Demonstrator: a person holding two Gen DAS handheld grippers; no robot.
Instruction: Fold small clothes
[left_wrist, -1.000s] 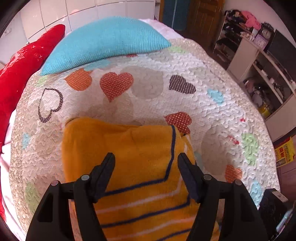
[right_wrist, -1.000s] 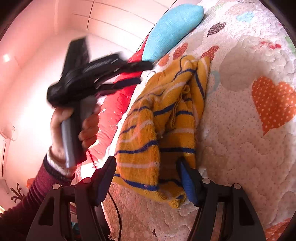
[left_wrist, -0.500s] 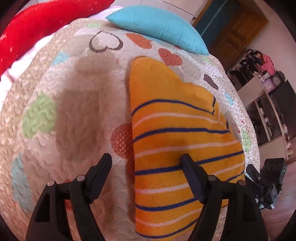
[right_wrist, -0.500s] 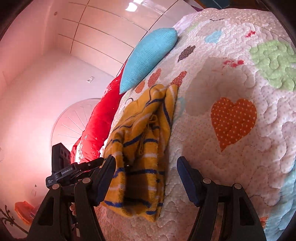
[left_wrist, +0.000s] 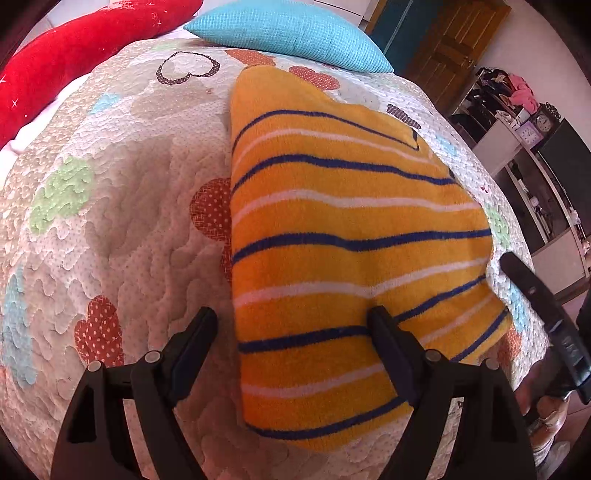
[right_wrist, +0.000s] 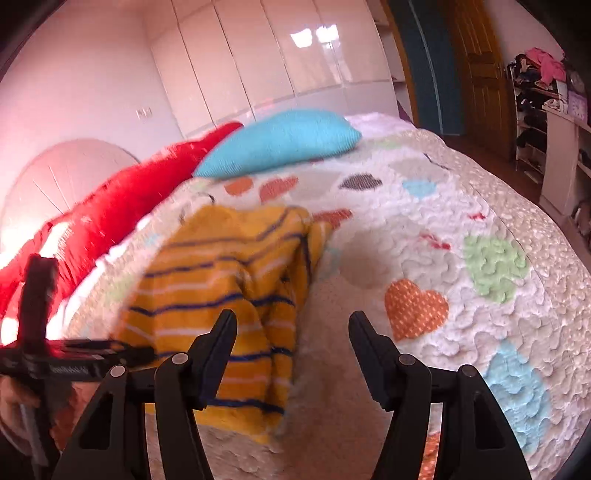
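Observation:
A folded yellow sweater (left_wrist: 332, 236) with blue and white stripes lies flat on the heart-patterned quilt (left_wrist: 110, 229). My left gripper (left_wrist: 291, 325) is open and empty, hovering over the sweater's near left edge; its right finger overlaps the fabric. In the right wrist view the sweater (right_wrist: 221, 280) lies left of centre, blurred. My right gripper (right_wrist: 291, 328) is open and empty, above the quilt (right_wrist: 461, 295) just past the sweater's right edge. The other hand-held gripper shows at the left edge of the right wrist view (right_wrist: 44, 354) and at the right edge of the left wrist view (left_wrist: 546, 314).
A turquoise pillow (left_wrist: 288, 33) and a long red cushion (left_wrist: 74, 48) lie at the head of the bed. Shelves (left_wrist: 532, 147) with clutter stand to the right, beside a wooden door (right_wrist: 480, 74). White wardrobe doors (right_wrist: 277, 62) stand behind the bed.
Both grippers have pulled back and swung around the sweater. The left view now looks along its left edge; the right view has levelled out. The sweater lies still, folded.

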